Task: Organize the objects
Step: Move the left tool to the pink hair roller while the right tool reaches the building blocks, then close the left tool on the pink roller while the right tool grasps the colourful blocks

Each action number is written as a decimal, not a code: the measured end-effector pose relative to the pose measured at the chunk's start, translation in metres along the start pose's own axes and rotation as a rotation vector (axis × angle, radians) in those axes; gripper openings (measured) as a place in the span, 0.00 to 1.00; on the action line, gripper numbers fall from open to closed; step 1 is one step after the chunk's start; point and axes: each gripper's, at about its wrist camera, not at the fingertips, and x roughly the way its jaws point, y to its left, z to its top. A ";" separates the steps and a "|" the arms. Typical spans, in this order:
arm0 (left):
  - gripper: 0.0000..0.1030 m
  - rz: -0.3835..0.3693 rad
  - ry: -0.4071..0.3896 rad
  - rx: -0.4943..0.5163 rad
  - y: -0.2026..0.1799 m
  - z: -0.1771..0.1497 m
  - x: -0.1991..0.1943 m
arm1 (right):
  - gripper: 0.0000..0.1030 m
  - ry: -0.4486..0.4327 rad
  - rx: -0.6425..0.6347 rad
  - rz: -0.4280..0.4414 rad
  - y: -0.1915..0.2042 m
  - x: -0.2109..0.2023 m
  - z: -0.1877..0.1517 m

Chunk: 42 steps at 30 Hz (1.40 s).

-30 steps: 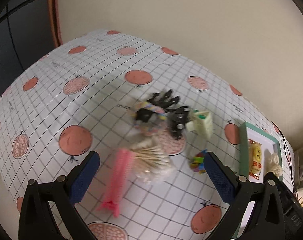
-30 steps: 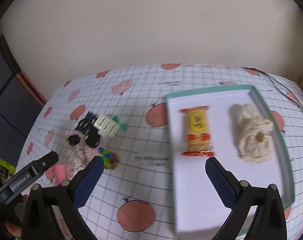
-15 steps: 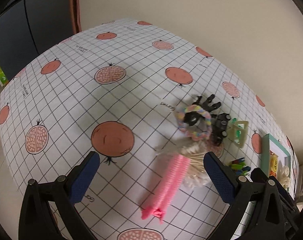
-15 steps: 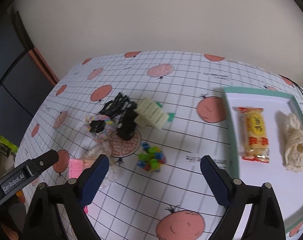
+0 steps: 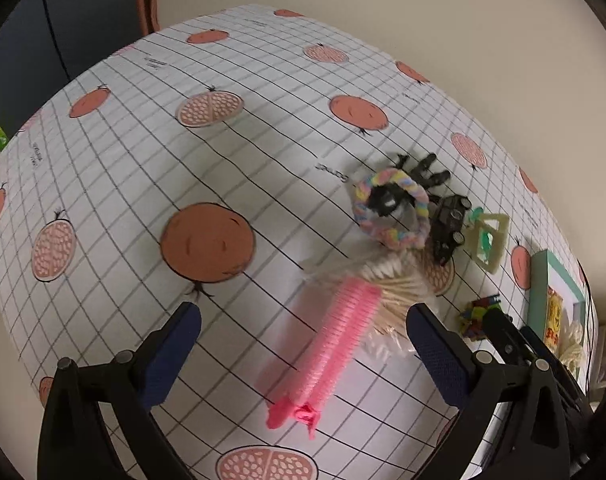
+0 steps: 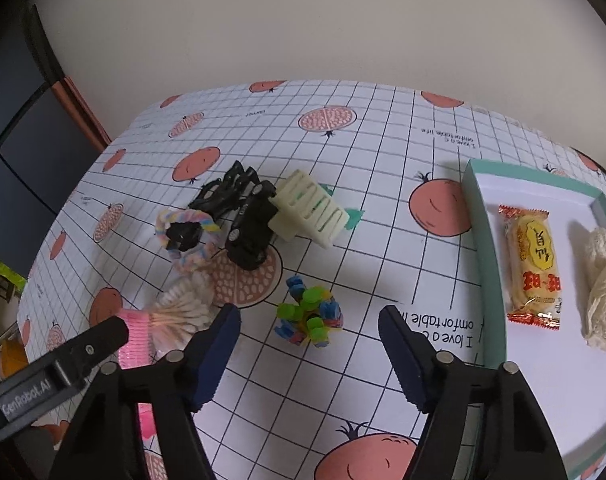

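Note:
My left gripper (image 5: 303,344) hangs open above a pink hair roller (image 5: 335,344) that leans on a bundle of cotton swabs (image 5: 387,280). Behind them lie a pastel scrunchie (image 5: 387,208), a black claw clip (image 5: 423,168), a black toy car (image 5: 449,224) and a cream claw clip (image 5: 489,240). In the right wrist view my right gripper (image 6: 309,338) is open, with a multicoloured toy (image 6: 309,316) between and just beyond its fingertips. A teal-rimmed tray (image 6: 479,240) on the right holds a yellow snack packet (image 6: 533,260) and a cream foam net (image 6: 601,292).
The table wears a grid cloth with pomegranate prints (image 5: 207,236). A beige wall (image 6: 303,40) backs it, and dark furniture (image 5: 63,32) stands past the left edge. The left gripper's finger (image 6: 59,368) shows at the lower left of the right wrist view.
The left gripper has slid left and closer to the pink roller. The right gripper has swung left from over the tray to over the multicoloured toy.

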 end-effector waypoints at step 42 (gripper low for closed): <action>0.28 0.041 0.090 0.105 -0.012 -0.013 0.026 | 0.42 0.050 0.015 0.043 -0.008 0.030 -0.006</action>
